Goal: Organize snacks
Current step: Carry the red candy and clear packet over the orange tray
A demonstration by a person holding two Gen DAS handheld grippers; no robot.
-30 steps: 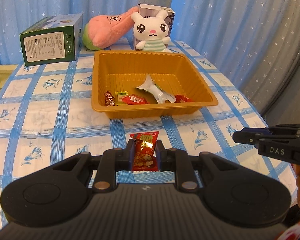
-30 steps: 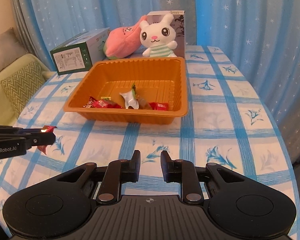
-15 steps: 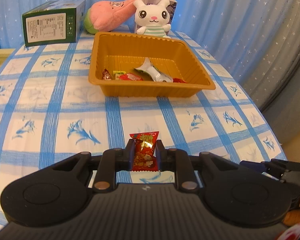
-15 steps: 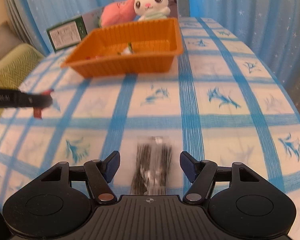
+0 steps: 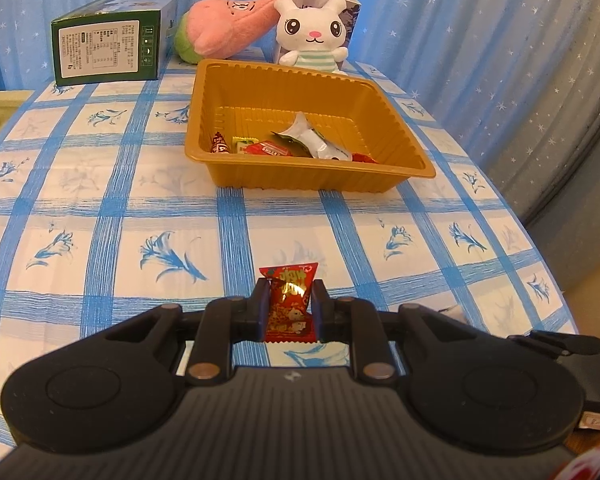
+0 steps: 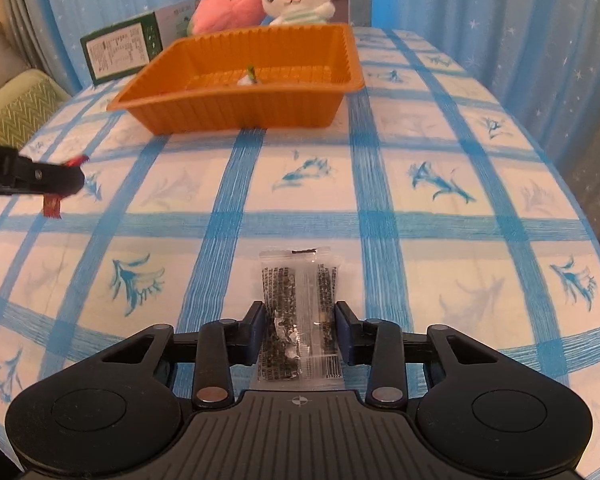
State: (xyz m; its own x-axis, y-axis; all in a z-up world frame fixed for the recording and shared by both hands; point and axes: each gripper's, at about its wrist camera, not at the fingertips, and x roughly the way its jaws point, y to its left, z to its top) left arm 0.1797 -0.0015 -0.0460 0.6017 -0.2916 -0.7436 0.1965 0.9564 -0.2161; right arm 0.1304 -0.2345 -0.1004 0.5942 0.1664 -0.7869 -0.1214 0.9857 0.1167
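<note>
My left gripper (image 5: 288, 292) is shut on a small red snack packet (image 5: 290, 304), held a little above the blue-checked tablecloth in front of the orange tray (image 5: 312, 178). From the right wrist view the same gripper (image 6: 40, 178) shows at the left edge with the red packet (image 6: 52, 206) hanging from it. My right gripper (image 6: 300, 308) is low over the table near the front edge. Its jaws are closing on a clear packet of dark snack (image 6: 298, 280) that lies flat, with the pads against its two long edges. Several wrapped snacks lie in the tray.
Behind the tray stand a green box (image 5: 112, 44), a pink plush (image 5: 224, 28) and a white rabbit plush (image 5: 312, 36). A green sofa cushion (image 6: 12, 112) lies beyond the table's left side. The table's rounded edge drops off to the right, with blue curtains around.
My right gripper dropped toward the table, spread its jaws over the clear packet, then drew them in against it. The left gripper still holds the red packet in about the same place.
</note>
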